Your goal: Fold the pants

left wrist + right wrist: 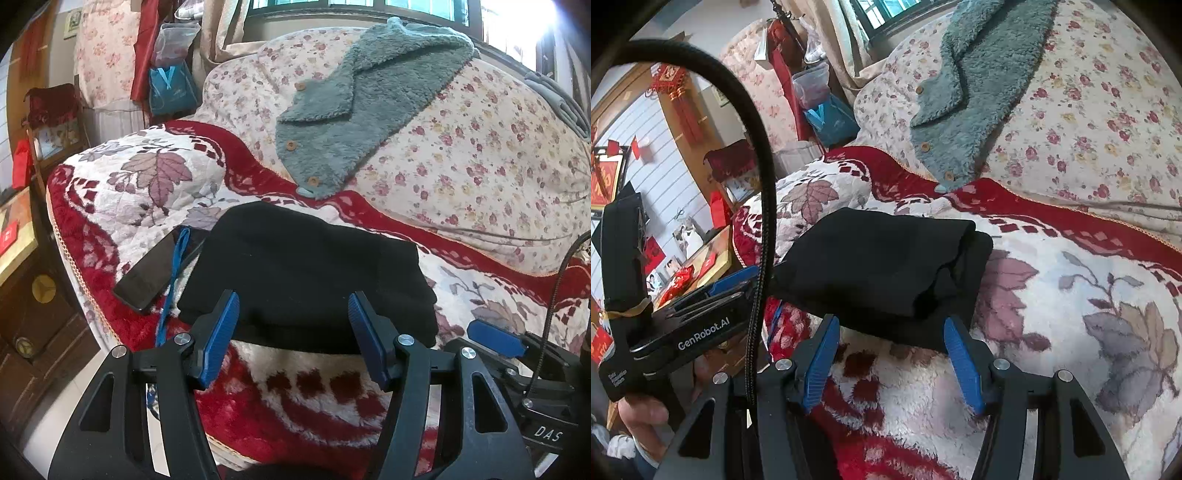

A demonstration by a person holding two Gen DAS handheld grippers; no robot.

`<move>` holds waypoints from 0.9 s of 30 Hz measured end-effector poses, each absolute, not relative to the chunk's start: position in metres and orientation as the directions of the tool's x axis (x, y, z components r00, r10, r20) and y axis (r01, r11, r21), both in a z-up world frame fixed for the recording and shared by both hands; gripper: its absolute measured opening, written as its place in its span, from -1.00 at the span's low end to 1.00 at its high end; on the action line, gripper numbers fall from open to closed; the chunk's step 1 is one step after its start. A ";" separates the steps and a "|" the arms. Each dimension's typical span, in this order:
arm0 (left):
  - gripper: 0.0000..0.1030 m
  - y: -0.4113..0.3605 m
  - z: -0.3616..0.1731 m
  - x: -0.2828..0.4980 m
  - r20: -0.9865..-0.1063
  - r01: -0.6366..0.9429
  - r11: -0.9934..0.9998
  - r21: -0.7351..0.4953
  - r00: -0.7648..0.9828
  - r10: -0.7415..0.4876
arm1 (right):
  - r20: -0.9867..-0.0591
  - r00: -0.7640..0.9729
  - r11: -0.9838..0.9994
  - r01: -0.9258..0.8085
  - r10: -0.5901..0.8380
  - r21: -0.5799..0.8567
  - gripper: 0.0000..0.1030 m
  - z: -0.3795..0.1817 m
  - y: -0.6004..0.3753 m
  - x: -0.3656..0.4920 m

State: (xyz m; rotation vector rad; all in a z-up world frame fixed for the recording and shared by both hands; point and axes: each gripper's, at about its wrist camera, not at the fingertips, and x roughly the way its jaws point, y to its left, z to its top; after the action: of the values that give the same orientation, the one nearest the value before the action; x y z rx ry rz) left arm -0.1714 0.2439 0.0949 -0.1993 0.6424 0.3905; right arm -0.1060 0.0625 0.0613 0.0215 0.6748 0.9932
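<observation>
The black pants lie folded in a compact stack on the red and white floral blanket. In the right wrist view the pants show layered folds at their right end. My left gripper is open and empty, its blue pads just at the near edge of the stack. My right gripper is open and empty, also at the near edge. The right gripper's blue finger shows at the left wrist view's right side. The left gripper's body shows at left in the right wrist view.
A phone with a blue lanyard lies left of the pants. A teal fleece garment lies on the floral quilt behind. The bed's left edge drops to the floor beside a dark wooden cabinet. A black cable arcs across the right wrist view.
</observation>
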 end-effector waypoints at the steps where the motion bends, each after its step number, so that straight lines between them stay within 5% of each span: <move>1: 0.20 0.245 0.095 -0.171 -0.617 -0.412 0.909 -0.060 0.732 0.291 | -0.516 0.361 0.564 -0.763 0.777 0.315 0.11 0.060 0.062 -0.105; 27: 0.20 0.236 0.095 -0.183 -0.598 -0.462 0.887 -0.013 0.714 0.364 | -0.530 0.352 0.562 -0.768 0.771 0.307 0.11 0.057 0.064 -0.110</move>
State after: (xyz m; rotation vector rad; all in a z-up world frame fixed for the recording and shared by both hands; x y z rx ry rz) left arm -0.1829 0.2361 0.0947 -0.1662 0.6255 0.4597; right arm -0.1099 0.0640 0.0572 0.0054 0.6894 0.9952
